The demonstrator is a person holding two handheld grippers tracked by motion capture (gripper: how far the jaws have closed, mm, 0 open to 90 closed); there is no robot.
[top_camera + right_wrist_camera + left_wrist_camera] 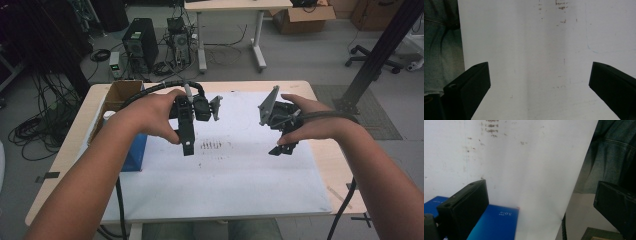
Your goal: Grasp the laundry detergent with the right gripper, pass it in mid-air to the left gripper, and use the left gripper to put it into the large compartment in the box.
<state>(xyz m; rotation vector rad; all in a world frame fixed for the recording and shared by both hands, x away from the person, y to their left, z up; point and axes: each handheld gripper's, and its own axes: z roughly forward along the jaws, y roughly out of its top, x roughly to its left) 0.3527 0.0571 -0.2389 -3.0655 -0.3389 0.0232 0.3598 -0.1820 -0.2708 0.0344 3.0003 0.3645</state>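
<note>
Dim, even overhead light; soft grainy frames; faint shadows; close black fingers [469, 90] blurred, murky corners

Only readable print: small white characters on the blue box [496, 222] beside my left gripper [540, 202], seen upside down in the left gripper view, roughly "5.0-16", not sure. Dark marks on the white sheet [240, 170] are smudges, not legible as text.

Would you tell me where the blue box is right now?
In the high view, the blue box sits at the white mat's left edge, under the left forearm, just before the cardboard box.
</note>
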